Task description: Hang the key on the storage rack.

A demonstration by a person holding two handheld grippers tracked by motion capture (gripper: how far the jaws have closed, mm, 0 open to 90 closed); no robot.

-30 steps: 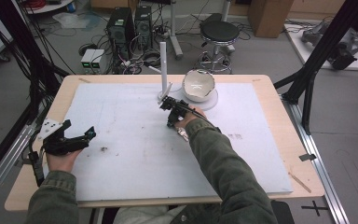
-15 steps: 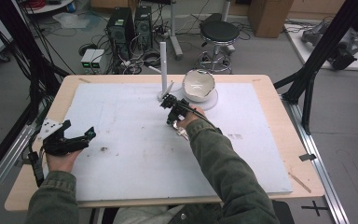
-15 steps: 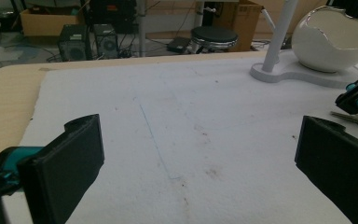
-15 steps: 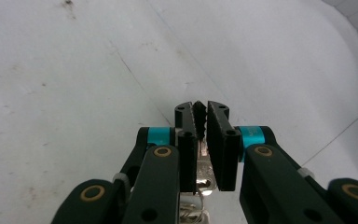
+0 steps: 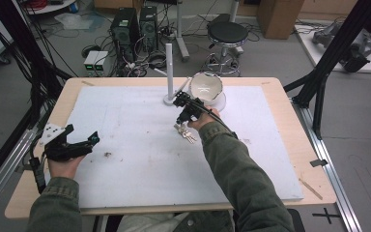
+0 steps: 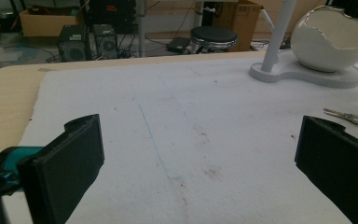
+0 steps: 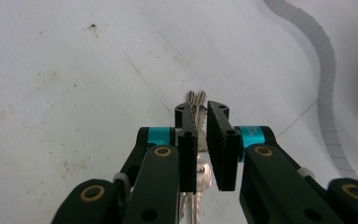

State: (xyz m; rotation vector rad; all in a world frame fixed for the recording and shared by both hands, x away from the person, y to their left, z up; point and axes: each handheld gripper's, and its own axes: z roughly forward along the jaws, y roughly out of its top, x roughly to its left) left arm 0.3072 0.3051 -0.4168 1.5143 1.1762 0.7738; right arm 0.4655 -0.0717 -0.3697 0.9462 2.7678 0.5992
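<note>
Judging by how things lie, the pick-up is done: the right gripper [image 5: 183, 110] is clamped on the keys [image 5: 185, 134], which hang from it above the white mat [image 5: 125, 145], their tips just over it or perhaps brushing it, which the high view is too coarse to settle. In the right gripper view the jaws stand almost together with the key ring and blades pinched between the pads [image 7: 186, 140], the keys [image 7: 196, 105] poking out past the tips and more metal dangling below them. What is left, I would guess, is the carry and the drop, most likely at the stand [image 5: 169, 72] or the egg-shaped bowl [image 5: 206, 89], both just beyond the gripper on one shared white base; nothing yet hangs on the post and the bowl's inside looks bare. The left gripper [image 5: 70, 145] rests well apart near the mat's left edge, jaws wide with nothing between them, taking no part. From its own view the keys [image 6: 354, 116] show at the right, near the base of the bowl [image 6: 331, 39].
</note>
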